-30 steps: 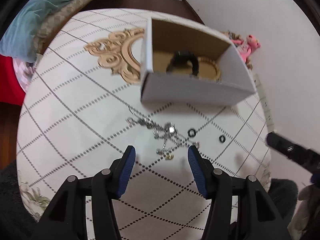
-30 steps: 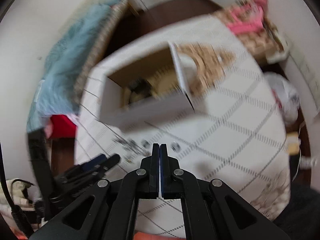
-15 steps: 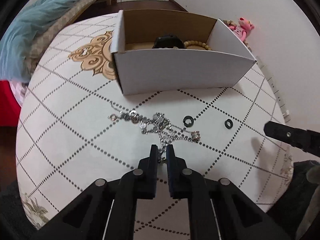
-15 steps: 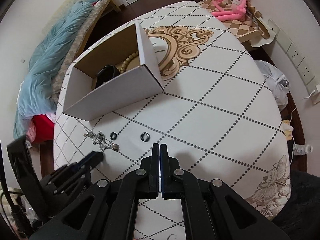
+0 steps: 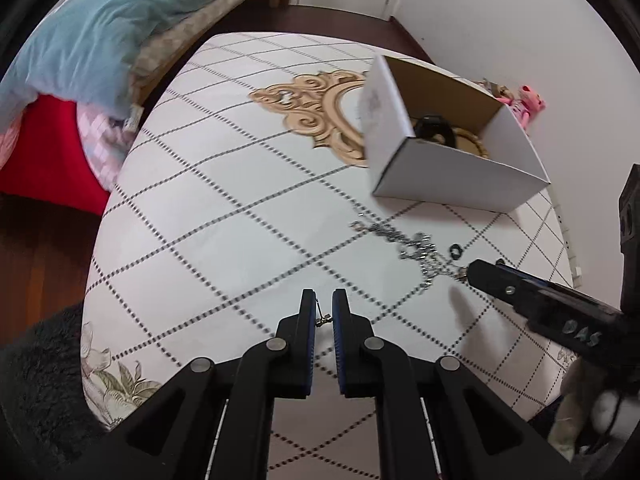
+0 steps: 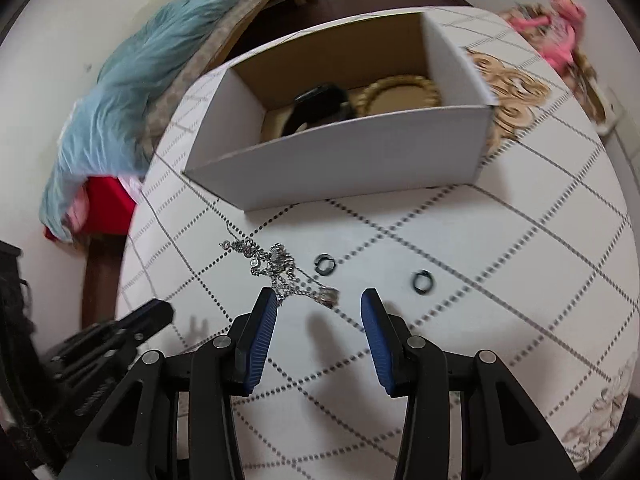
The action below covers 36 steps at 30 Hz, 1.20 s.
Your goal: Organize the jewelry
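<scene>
A tangle of silver chains lies on the round table in front of a white cardboard box. Two small black rings lie to its right. The box holds a black band and a gold bangle. My left gripper is shut on a small silver clasp piece, away from the chain pile. My right gripper is open just above the near end of the chains. It shows in the left wrist view beside the pile.
The round table has a white checked cloth with a gold ornament. A bed with a blue blanket stands at the left. A pink plush toy sits behind the table. The table edge is close below both grippers.
My left gripper shut on the small silver piece and pulled back left from the pile. My right gripper opened and came down over the near end of the chains.
</scene>
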### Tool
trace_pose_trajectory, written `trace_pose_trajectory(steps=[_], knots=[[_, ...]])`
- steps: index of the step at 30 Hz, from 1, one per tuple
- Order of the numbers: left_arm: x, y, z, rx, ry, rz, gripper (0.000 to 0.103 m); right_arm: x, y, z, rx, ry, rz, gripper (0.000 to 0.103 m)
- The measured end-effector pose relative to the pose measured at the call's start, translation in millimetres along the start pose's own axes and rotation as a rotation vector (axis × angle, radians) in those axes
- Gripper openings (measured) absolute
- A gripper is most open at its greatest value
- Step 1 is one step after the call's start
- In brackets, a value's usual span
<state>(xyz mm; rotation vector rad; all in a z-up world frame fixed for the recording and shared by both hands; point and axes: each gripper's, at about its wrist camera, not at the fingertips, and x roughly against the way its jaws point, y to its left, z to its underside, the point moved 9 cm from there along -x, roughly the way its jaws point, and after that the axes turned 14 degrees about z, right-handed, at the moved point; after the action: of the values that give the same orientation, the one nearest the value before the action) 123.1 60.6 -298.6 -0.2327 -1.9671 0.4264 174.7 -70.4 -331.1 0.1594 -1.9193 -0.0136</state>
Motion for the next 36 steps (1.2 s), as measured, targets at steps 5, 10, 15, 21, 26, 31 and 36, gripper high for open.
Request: trace_pose_trajectory(steps=[5, 10, 15, 21, 26, 31, 36], knots=[[3, 6, 2, 0.016, -0.003, 0.004, 0.006, -14, 13, 3, 0.08, -0.045, 0.08, 0.01], [7, -3, -3, 0.002, -0.018, 0.019, 0.006, -1, 3, 6, 0.047, -0.087, 0.055, 0.009], [16, -23, -10, -0.024, -0.038, 0.055, 0.006, 36, -18, -1, -0.038, -0.14, -0.008, 0.009], [29, -55, -22, -0.088, -0.068, 0.085, 0.006, 84, -29, -17, -0.077, -0.202, -0.057, 0.009], [44, -80, -37, -0.124, -0.097, 0.119, 0.006, 121, -41, -34, -0.095, -0.258, -0.073, 0.009], [60, -102, -60, -0.154, -0.131, 0.151, 0.006, 162, -48, -61, -0.103, -0.328, -0.096, 0.009], [73, -127, -101, -0.203, -0.167, 0.187, 0.006, 193, -47, -102, -0.083, -0.384, -0.111, 0.009]])
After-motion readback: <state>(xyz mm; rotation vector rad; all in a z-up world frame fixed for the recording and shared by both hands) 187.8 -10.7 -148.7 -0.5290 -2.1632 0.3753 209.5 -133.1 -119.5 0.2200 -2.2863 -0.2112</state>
